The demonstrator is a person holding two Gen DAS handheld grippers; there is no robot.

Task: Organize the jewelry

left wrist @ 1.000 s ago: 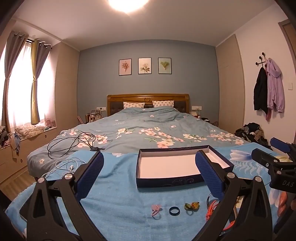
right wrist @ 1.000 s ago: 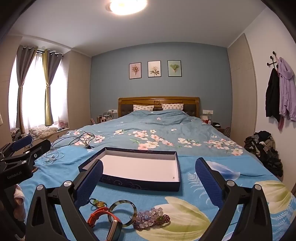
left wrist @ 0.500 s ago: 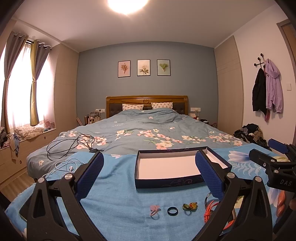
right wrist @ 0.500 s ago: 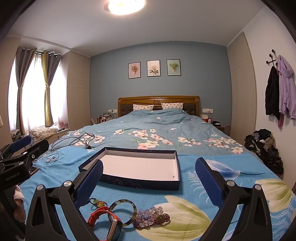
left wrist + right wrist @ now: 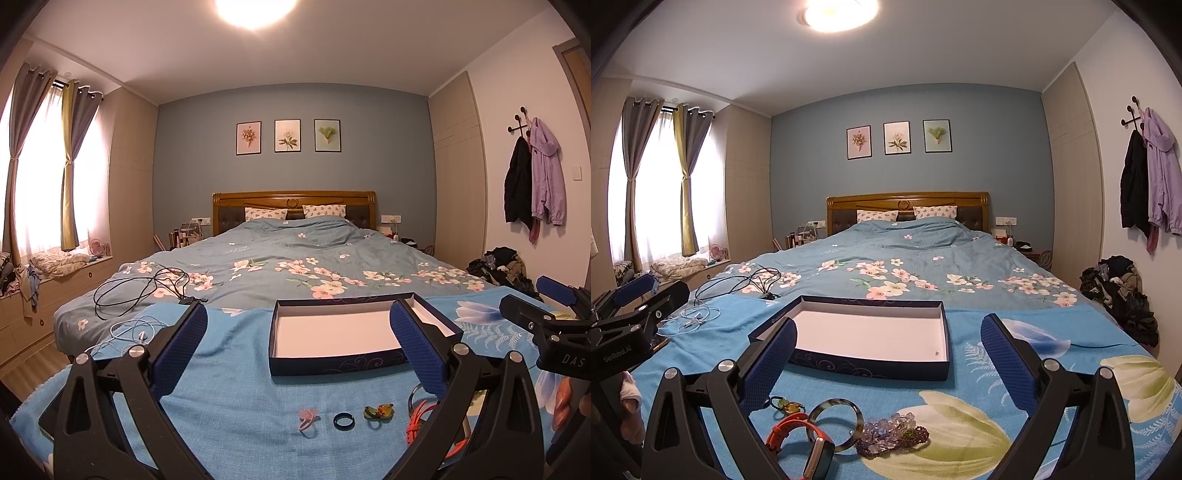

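Empty box (image 5: 871, 334) lies open on the bed (image 5: 1015, 373) to receive jewelry; rings (image 5: 343, 421) and bangle (image 5: 835, 419) wait just before it. Both hand-held grippers, left (image 5: 297, 345) and right (image 5: 886, 354), gape wide, empty.

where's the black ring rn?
Left wrist view: black ring lies on the blue cloth, between the pink ring and green-yellow ring, near side of box.

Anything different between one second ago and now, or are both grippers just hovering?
Barely anything. The left gripper has drifted slightly, so the box sits a little lower in its view. The right gripper is steady. Both stay open and empty; the rings and bracelets haven't moved.
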